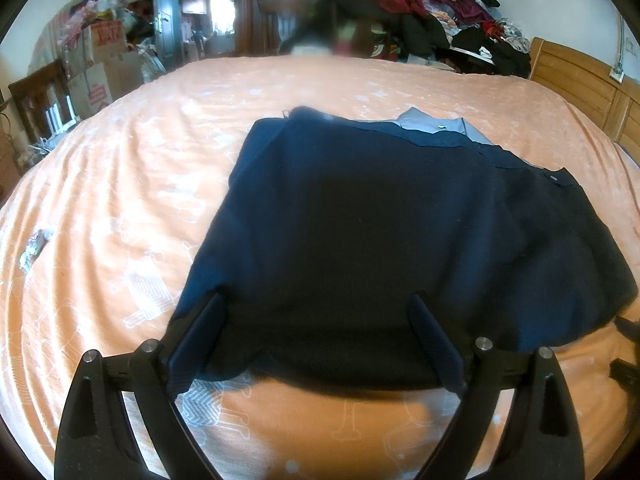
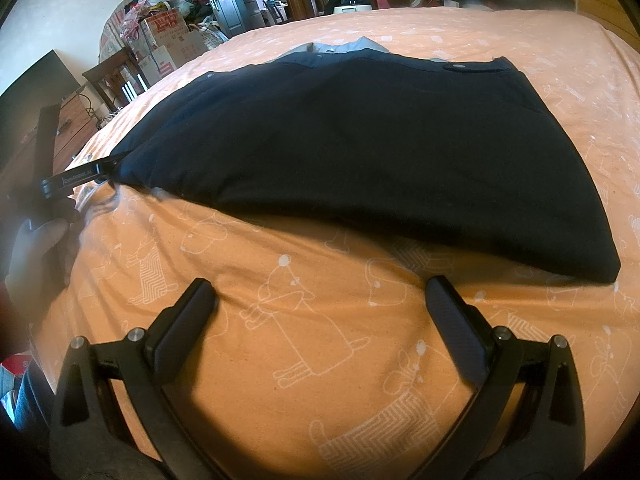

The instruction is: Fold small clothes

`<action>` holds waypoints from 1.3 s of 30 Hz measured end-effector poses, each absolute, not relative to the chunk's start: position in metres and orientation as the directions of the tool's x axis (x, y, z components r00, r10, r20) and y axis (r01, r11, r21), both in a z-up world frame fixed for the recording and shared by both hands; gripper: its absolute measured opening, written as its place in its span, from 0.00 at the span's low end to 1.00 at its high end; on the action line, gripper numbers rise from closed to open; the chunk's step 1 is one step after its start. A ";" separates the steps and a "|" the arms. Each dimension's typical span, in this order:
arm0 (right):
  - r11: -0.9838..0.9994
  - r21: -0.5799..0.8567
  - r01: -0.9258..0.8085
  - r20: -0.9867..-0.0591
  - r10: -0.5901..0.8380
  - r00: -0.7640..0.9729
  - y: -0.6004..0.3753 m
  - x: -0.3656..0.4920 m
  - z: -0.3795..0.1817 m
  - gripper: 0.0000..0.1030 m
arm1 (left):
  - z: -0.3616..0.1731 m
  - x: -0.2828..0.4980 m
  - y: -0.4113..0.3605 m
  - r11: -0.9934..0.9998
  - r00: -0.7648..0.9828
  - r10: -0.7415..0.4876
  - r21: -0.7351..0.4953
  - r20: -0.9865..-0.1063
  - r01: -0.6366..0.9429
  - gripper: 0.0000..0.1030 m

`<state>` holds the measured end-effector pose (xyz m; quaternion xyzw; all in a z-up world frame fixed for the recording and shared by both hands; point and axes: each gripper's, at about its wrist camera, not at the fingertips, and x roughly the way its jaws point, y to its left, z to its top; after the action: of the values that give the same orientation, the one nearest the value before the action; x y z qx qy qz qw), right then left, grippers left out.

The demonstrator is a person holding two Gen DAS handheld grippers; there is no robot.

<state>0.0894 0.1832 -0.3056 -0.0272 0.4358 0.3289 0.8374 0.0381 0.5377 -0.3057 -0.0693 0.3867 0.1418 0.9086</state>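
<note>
A dark navy garment (image 1: 380,220) with a pale grey-blue part at its far end lies flat on the orange bed sheet (image 1: 120,200). My left gripper (image 1: 316,304) is open, fingers wide apart, and the garment's near hem lies between them, slightly raised off the sheet. In the right wrist view the same garment (image 2: 360,140) spreads across the middle, with the left gripper (image 2: 80,178) at its left corner. My right gripper (image 2: 320,286) is open and holds nothing. It hovers over bare sheet just short of the garment's near edge.
A heap of clothes (image 1: 440,12) covers the bed's far side, beside a wooden headboard (image 1: 580,80). Cardboard boxes (image 1: 104,64) and a wooden chair (image 2: 116,76) stand off the left side. A small scrap (image 1: 36,248) lies on the sheet. A gloved hand (image 2: 36,248) holds the left gripper.
</note>
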 end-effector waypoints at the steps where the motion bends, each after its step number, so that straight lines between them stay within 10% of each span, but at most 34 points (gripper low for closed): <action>1: 0.782 0.241 -0.574 -0.748 0.527 0.404 0.183 0.089 -0.306 1.00 | -0.306 0.038 0.537 0.950 0.661 0.204 -0.016 -0.722 -0.311 0.92; 39: 0.782 0.242 -0.575 -0.747 0.528 0.404 0.184 0.090 -0.306 1.00 | -0.304 0.040 0.537 0.948 0.658 0.222 0.002 -0.719 -0.318 0.95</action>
<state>0.0895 0.1839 -0.3057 -0.0269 0.4355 0.3291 0.8374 0.0403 0.5373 -0.3042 -0.0618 0.3856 0.1487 0.9085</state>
